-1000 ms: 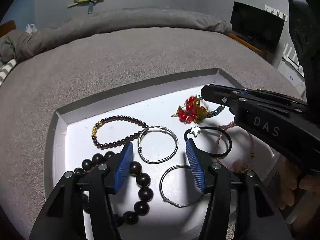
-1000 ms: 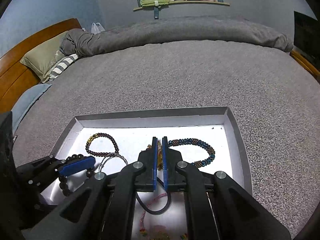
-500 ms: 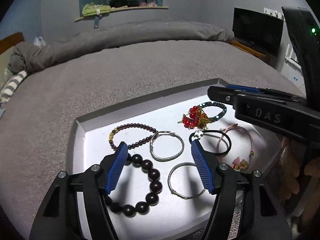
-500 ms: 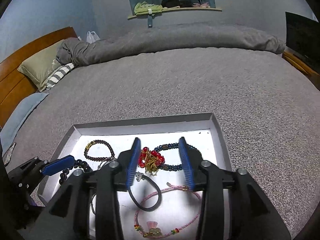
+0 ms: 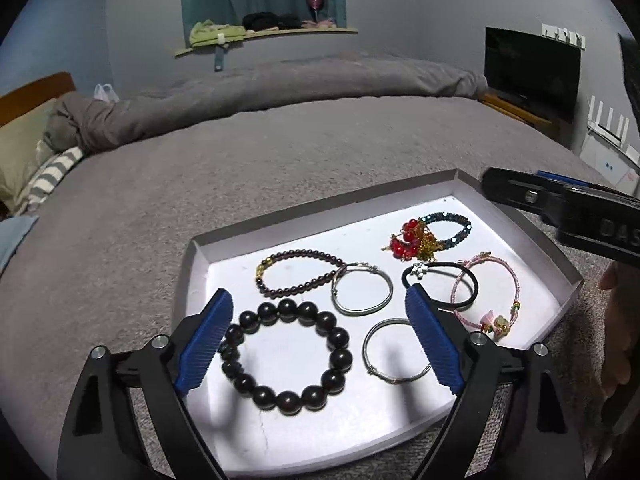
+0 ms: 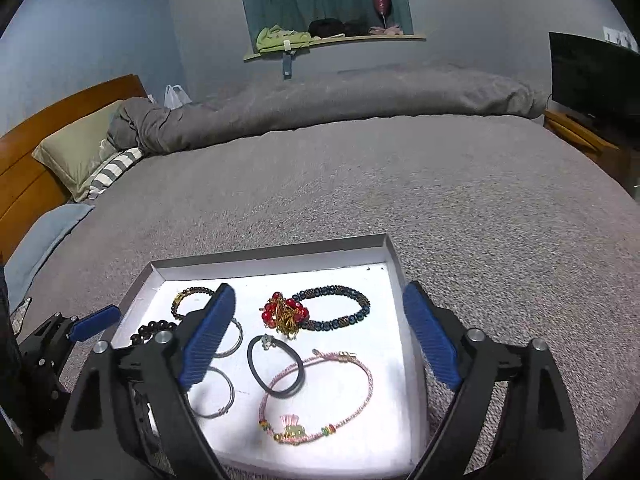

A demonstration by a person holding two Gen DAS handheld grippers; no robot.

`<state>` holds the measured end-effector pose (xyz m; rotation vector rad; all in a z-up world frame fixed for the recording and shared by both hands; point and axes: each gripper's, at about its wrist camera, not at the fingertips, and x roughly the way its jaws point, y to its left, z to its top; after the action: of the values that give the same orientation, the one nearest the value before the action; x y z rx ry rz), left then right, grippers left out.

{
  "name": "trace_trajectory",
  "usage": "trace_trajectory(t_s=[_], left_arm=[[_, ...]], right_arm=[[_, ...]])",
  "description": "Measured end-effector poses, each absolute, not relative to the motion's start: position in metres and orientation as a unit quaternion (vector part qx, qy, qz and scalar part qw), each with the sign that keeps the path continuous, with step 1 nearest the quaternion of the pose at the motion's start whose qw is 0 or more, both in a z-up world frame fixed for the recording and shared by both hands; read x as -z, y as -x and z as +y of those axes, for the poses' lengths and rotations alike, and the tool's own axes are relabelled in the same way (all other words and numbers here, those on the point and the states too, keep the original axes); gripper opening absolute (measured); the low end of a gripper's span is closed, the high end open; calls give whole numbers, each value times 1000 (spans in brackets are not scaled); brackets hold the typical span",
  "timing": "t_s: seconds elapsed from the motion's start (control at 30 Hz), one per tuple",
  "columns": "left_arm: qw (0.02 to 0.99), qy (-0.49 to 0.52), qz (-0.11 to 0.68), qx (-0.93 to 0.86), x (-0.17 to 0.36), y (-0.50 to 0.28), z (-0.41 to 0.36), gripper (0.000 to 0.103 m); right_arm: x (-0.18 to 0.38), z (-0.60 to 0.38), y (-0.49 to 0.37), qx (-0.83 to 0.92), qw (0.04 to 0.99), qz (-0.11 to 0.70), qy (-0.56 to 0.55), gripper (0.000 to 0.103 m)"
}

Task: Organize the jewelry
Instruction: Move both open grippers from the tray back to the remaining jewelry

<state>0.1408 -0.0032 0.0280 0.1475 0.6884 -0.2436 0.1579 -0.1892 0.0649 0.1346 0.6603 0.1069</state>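
Observation:
A shallow white tray (image 5: 516, 224) (image 6: 394, 256) lies on the grey bed. In it lie a large black bead bracelet (image 5: 286, 354), a small maroon bead bracelet (image 5: 298, 270), two silver bangles (image 5: 363, 289) (image 5: 396, 350), a black hair tie (image 5: 440, 284) (image 6: 276, 364), a pink cord bracelet (image 5: 486, 294) (image 6: 316, 396), a red and gold bead cluster (image 5: 412, 240) (image 6: 285, 314) and a blue bead bracelet (image 5: 450, 228) (image 6: 332, 308). My left gripper (image 5: 320, 340) is open and empty above the tray's near side. My right gripper (image 6: 318, 332) is open and empty above the tray.
The grey bedspread (image 6: 360, 184) spreads all around the tray. A rolled duvet and pillows (image 6: 80, 148) lie at the far left by the wooden headboard. A dark TV (image 5: 532, 72) stands at the right. A wall shelf (image 6: 332, 40) holds clothes.
Both grippers have pulled back and up from the tray. My right gripper went from shut to wide open, leaving the red and gold cluster lying in the tray. The left stayed open.

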Motion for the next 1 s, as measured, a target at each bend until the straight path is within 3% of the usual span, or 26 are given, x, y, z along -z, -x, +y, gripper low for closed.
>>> trace_trajectory(t_s=[0.1,1.0], left_arm=[[933,-68,334,114,-29,-135,1,93],[942,-77,314,86,-23,-51,24,97]], right_arm=[[-66,-191,-149,-52,944,319,-64,98],[-46,-186,-28,-54,960,276,-6,98]])
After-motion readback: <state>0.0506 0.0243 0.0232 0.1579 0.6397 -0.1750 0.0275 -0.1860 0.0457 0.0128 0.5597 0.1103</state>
